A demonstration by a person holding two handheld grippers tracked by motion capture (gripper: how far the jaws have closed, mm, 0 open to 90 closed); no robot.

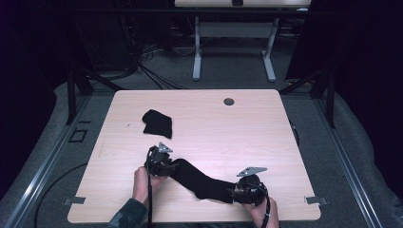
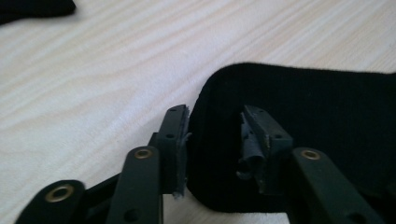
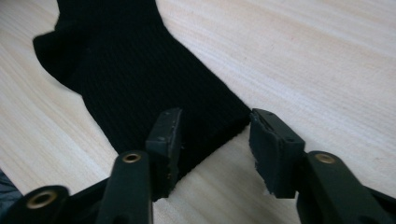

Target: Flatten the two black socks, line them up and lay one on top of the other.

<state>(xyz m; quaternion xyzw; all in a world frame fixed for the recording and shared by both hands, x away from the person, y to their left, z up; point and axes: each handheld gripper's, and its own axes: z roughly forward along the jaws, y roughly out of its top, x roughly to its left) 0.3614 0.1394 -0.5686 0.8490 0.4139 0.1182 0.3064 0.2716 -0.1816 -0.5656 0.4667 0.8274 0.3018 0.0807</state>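
Nearest, the right hand-held gripper (image 1: 236, 193) stood with jaws apart astride one end of a long black sock (image 1: 202, 183), likely to pin or take it there. Beyond, the left hand-held gripper (image 1: 167, 167) gaped likewise over the other, rounded end. Between them the sock lay flat on the desk (image 1: 247, 128), its long axis running gripper to gripper. Farther off lay a second sock (image 1: 158, 123).
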